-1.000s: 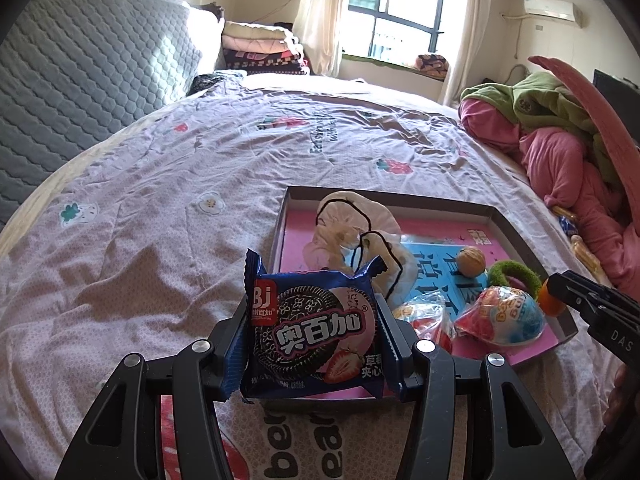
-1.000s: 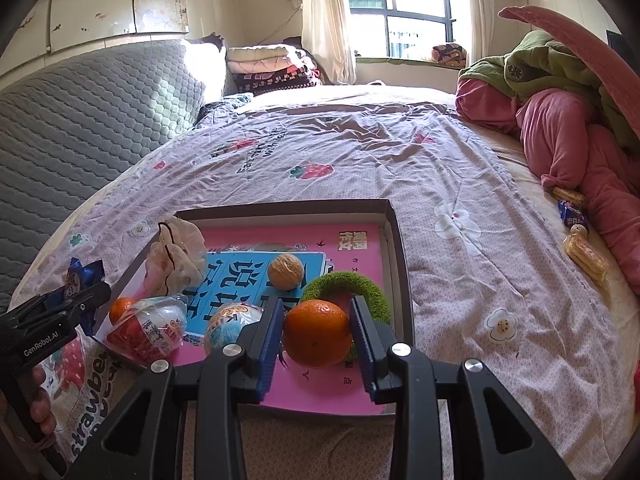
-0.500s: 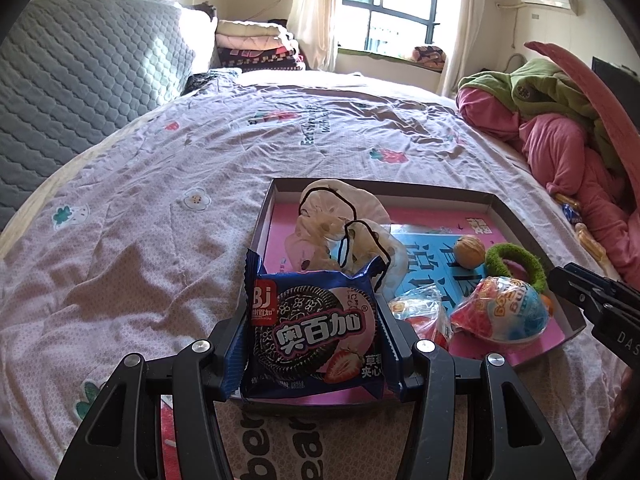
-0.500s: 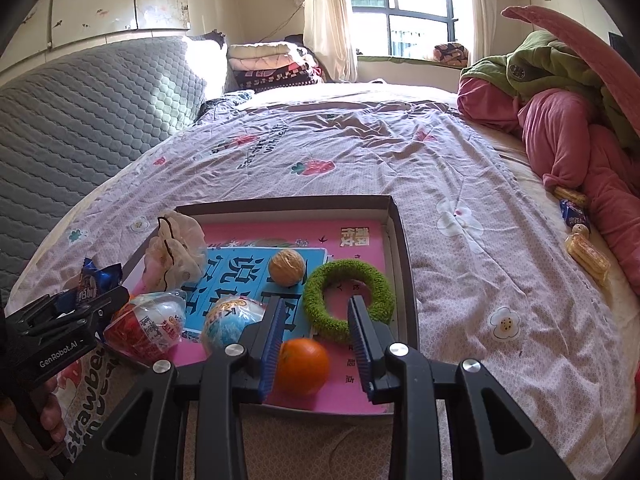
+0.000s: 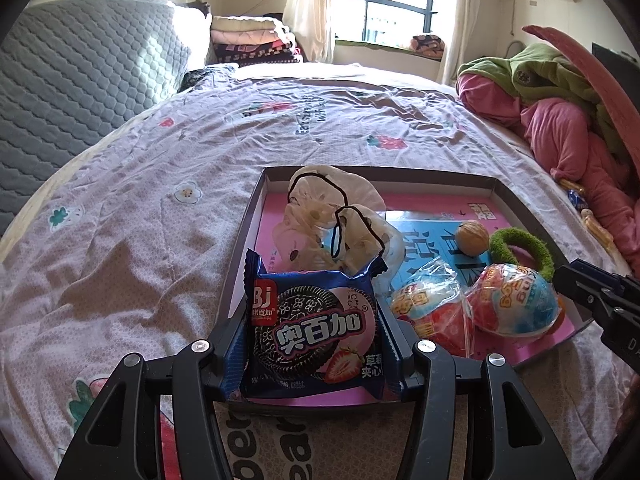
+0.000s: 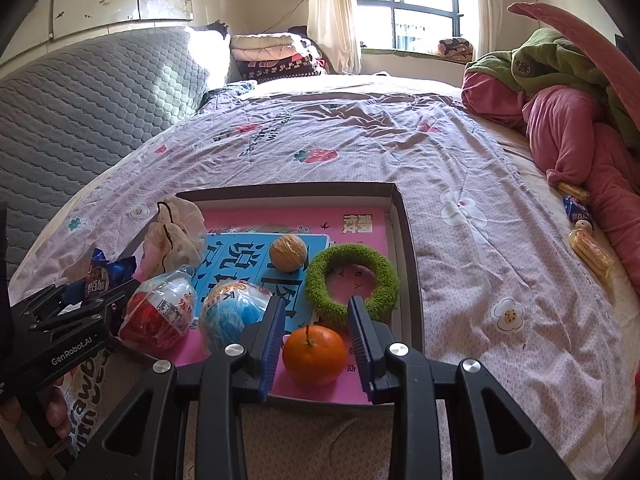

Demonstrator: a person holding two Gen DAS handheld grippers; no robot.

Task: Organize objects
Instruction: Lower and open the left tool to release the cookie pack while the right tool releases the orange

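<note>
Tray (image 6: 404,236), shallow and dark-walled with a pink printed floor, is seen lying on the bed (image 6: 360,140) in the lower middle of the right wrist view. Inside it an orange (image 6: 315,354) is set near the lower edge, just below a green fuzzy ring (image 6: 386,280); a walnut (image 6: 288,252) rests on a blue printed sheet (image 6: 236,252) toward the centre, and two wrapped toy eggs, one mostly blue (image 6: 232,312) and one mostly red (image 6: 158,316), lie at the lower left of the tray. A crumpled pale plastic bag (image 6: 176,236) is piled against the tray's left wall. The right gripper (image 6: 315,344) is held over the tray's near edge, pointed forward and downward; its jaws stand apart on either side of the orange, with a gap visible on each side, so the fruit is not clamped. In the left wrist view the left gripper (image 5: 314,344) is angled downward over the tray's near left corner, and its jaws are clamped on the two side edges of a blue cookie packet (image 5: 314,332), which is held upright above the tray floor, just in front of the plastic bag. Part of a hand (image 6: 56,412) is seen at the lower left of the right wrist view, under the left gripper's body.
</note>
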